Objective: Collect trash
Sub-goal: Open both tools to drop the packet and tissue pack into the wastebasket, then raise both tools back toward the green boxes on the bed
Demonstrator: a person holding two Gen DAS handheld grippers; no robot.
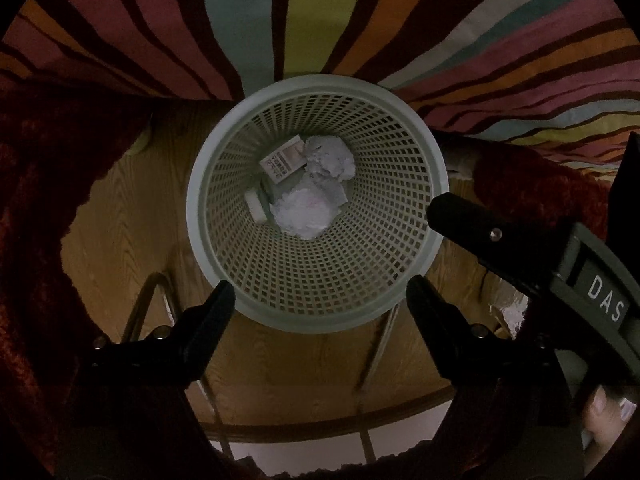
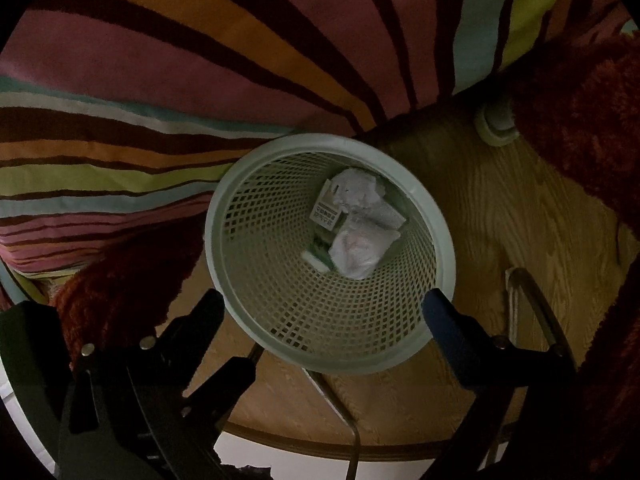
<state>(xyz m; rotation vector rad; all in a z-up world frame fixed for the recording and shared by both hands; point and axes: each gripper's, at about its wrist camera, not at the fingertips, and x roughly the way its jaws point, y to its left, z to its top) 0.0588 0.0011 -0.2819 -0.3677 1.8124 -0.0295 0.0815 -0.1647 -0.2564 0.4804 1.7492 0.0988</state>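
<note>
- Both views look steeply down into a pale mesh wastebasket [image 1: 316, 312] standing on wood-grain floor [image 1: 120, 216], its far rim against a striped bedcover [image 1: 248, 20].
- Left gripper [image 1: 320, 300]: fingers spread wide over the near rim of the basket, nothing between them.
- Right gripper [image 2: 326, 304]: fingers also wide apart above the near rim, empty.
- Trash sits at the basket bottom: upper crumpled paper ball [image 1: 332, 158], lower crumpled paper ball [image 1: 304, 212], small printed box [image 1: 282, 158], pale flat piece [image 1: 256, 206] just left of the lower ball.
- The two balls touch or nearly touch; the box lies beside the upper one.
- Left view only: one right-gripper finger [image 1: 464, 216] reaches over the basket's right rim, grey body lettered "DAS" [image 1: 606, 298], a fingertip of the person's hand [image 1: 600, 408] at lower right, and a whitish scrap [image 1: 512, 314] on the floor behind that body. Cannot tell what the scrap is.
- Right view only: the left gripper's two fingers enter from lower left beside the basket, and a pale round fitting [image 2: 496, 128] sits on the floor at upper right.
- Dark red fluffy rug [image 1: 36, 208] flanks the floor in both views.
- Thin metal frame legs [image 2: 536, 304] stand near the basket; fuller loop seen in the right view.
- Lighting is dim, box print unreadable.
</note>
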